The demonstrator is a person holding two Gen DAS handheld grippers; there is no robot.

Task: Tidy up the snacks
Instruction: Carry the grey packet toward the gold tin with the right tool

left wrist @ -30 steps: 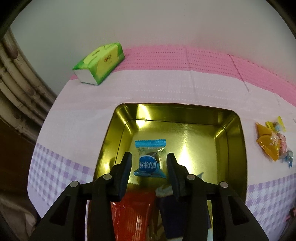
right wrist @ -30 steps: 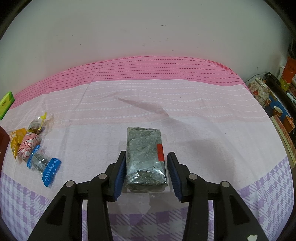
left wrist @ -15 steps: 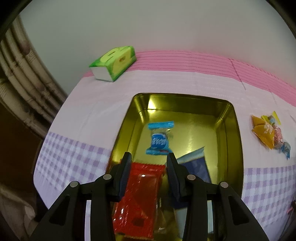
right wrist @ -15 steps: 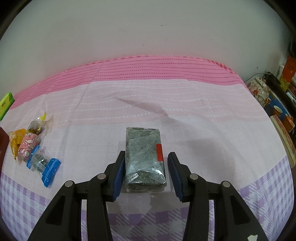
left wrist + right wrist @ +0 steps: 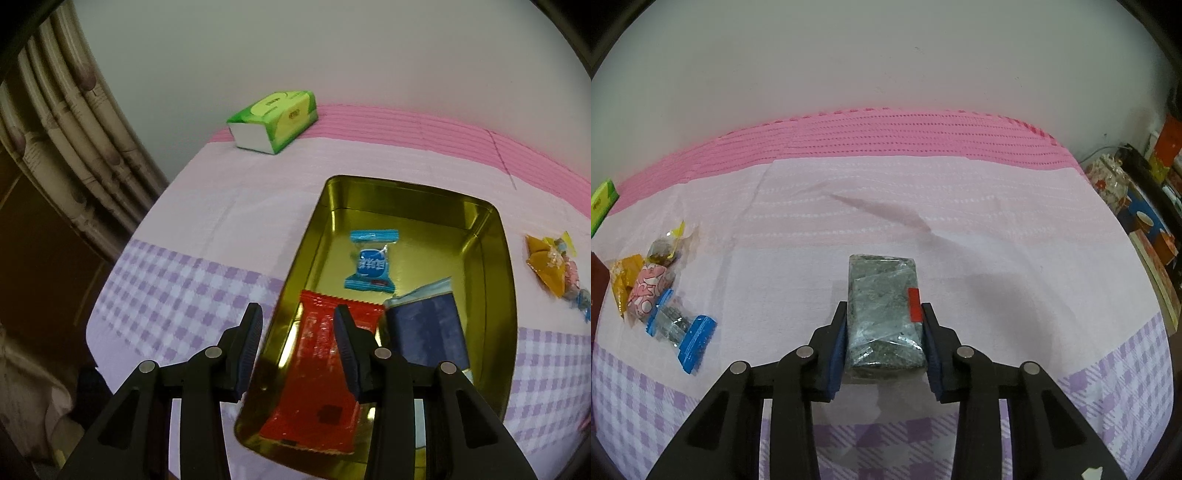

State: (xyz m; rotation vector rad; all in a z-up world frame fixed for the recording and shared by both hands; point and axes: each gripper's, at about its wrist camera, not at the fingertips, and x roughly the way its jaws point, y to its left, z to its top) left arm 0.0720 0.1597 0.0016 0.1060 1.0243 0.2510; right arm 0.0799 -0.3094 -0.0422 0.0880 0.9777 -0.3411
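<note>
Now right gripper [image 5: 884,336] closing on grey packet [image 5: 884,310], pads at long sides: light, crinkly, slippery wrap, brittle inside. Left gripper [image 5: 298,345] part-open, empty, above tin [image 5: 508,295].

The left claw [image 5: 298,332] and the right claw [image 5: 884,332] look alike: matte black plastic, two angular arms each with triangular cut-outs. Round silver pivot screws sit in pairs on each arm. The fingers [image 5: 249,349] carry dark blue ribbed pads [image 5: 837,354] on their inner faces.
</note>
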